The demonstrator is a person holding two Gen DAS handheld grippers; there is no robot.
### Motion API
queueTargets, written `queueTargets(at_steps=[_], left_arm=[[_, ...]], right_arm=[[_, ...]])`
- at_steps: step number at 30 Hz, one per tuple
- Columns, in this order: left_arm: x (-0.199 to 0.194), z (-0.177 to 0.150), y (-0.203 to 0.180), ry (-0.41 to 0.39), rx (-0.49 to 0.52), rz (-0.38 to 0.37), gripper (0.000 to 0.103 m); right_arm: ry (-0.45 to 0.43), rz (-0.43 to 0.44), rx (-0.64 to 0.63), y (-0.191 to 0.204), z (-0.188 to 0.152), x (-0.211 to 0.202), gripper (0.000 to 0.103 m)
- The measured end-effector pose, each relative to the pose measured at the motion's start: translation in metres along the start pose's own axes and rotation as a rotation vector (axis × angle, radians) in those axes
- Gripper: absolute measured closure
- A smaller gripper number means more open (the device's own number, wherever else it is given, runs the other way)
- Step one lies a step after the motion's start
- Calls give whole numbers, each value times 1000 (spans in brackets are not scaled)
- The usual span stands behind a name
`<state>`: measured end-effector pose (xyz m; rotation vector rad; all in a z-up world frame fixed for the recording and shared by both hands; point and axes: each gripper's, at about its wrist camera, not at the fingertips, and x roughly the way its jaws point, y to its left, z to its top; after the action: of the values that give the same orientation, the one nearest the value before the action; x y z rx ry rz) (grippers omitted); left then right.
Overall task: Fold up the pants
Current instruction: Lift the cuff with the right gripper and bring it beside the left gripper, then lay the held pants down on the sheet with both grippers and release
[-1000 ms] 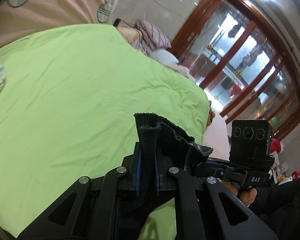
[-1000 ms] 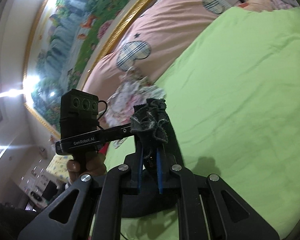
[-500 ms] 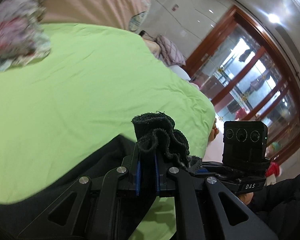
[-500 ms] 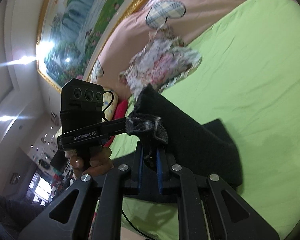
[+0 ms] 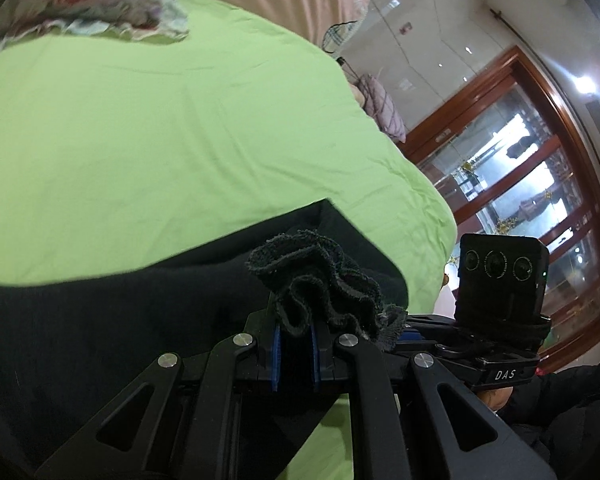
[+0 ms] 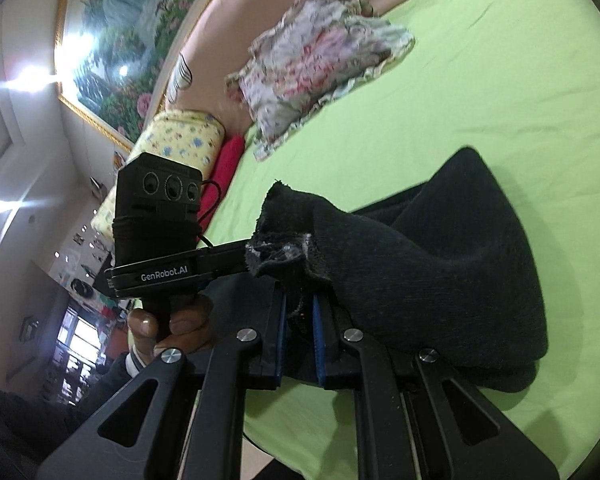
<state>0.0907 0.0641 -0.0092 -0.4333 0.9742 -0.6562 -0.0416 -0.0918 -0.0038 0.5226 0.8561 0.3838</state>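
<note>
Left gripper (image 5: 294,356): jaws nearly together, blue pads pinching a bunched, frayed edge of the black pants (image 5: 100,320). Right gripper (image 6: 300,344): same state, clamped on another gathered bit of the same edge. Both point downward toward the bed.

Pants position: fabric runs forward from each pair of jaws and drapes onto the green sheet (image 5: 160,140). In the left view it spreads as a wide dark band to the left of the jaws; in the right view it humps up to the right and ahead, one rounded fold reaching farthest out on the sheet. Long axis appears to run between the two grippers, the held edge spanning them. Neither hand is clearly nearer; each holds its own end.

Judgement: the next move depends on carrying the held edge forward over the part already lying down.

Beyond: a floral ruffled cloth (image 6: 320,68) lies well apart, near the pink pillows (image 6: 228,32). Open sheet ahead; nothing blocks the way.
</note>
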Motion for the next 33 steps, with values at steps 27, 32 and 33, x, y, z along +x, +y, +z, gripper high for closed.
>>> queueTargets(at_steps=[27, 32, 33], left_arm=[[-50, -59, 24, -108, -151, 196, 92], [-74, -77, 26, -169, -210, 225, 88], [-78, -80, 26, -180, -221, 231, 88]], right_arm=[[103, -69, -65, 12, -12, 23, 71], [118, -44, -68, 18, -14, 26, 71], [119, -39, -74, 21, -14, 26, 71]])
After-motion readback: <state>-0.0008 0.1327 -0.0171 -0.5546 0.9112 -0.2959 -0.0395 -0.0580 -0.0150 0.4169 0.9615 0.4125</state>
